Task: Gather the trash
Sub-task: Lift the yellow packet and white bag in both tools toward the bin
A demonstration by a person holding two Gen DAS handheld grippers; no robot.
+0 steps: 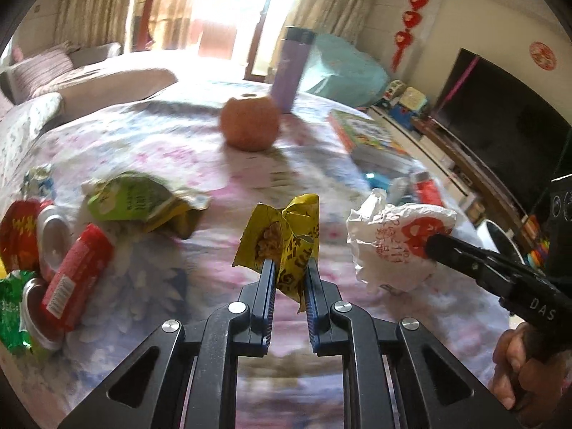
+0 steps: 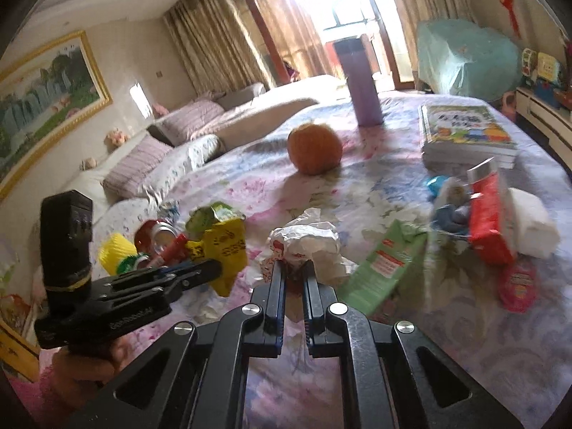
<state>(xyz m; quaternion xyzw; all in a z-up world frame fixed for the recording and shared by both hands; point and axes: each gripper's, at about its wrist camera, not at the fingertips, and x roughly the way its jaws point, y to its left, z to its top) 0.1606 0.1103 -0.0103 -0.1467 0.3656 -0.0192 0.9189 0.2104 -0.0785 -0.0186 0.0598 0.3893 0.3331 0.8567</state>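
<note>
My left gripper (image 1: 289, 268) is shut on a crumpled yellow snack wrapper (image 1: 282, 236), held above the flowered tablecloth; it also shows in the right wrist view (image 2: 228, 250). My right gripper (image 2: 294, 271) is shut on a crumpled white paper wrapper with a red print (image 2: 307, 246), which also shows in the left wrist view (image 1: 397, 239). A pile of trash lies at the left: a green wrapper (image 1: 132, 200), a red packet (image 1: 77, 271) and foil cups (image 1: 53, 236).
An orange (image 1: 250, 123), a purple flask (image 1: 289, 71) and a stack of picture books (image 2: 464, 132) stand further back. At the right lie a green carton (image 2: 382, 268), a red packet (image 2: 489, 218), a white tissue block (image 2: 532, 221) and a pink wrapper (image 2: 518, 286).
</note>
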